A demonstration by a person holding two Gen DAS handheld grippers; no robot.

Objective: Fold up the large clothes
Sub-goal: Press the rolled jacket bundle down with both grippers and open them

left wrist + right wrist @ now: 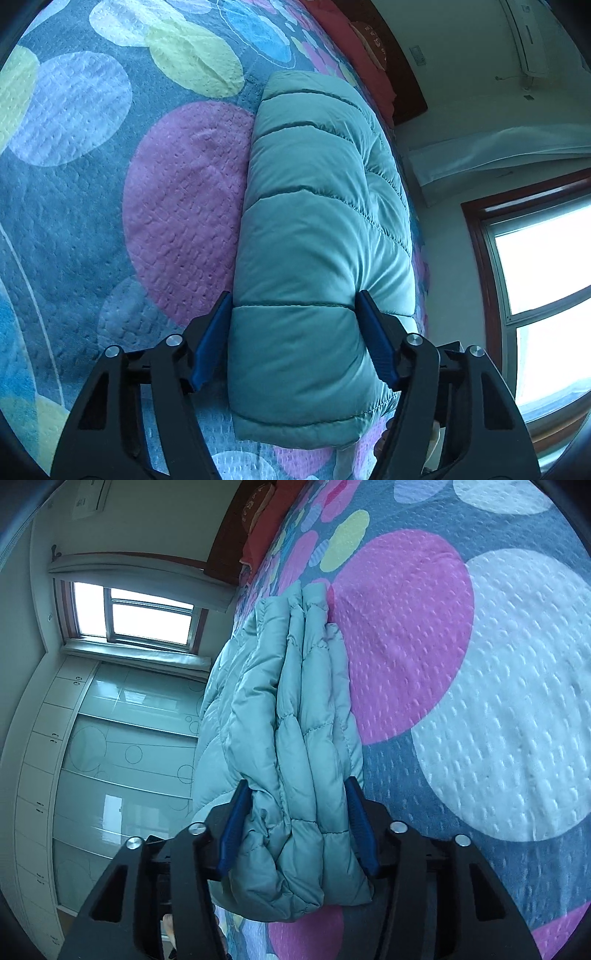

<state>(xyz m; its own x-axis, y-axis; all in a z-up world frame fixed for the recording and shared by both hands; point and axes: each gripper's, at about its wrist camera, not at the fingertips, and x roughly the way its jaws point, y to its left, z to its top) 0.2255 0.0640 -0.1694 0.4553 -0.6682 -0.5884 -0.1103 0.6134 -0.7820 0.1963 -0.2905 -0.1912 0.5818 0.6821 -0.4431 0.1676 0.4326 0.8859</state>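
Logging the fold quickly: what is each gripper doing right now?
Left gripper: shut on the folded teal quilted puffer jacket.
Right gripper: shut on the same jacket's bunched layers.

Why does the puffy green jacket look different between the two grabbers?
The left gripper spans a smooth, flat panel of the jacket; the right gripper spans its bunched, layered edges. The left one stands wider. Both straddle the same folded jacket on the spotted bedspread.
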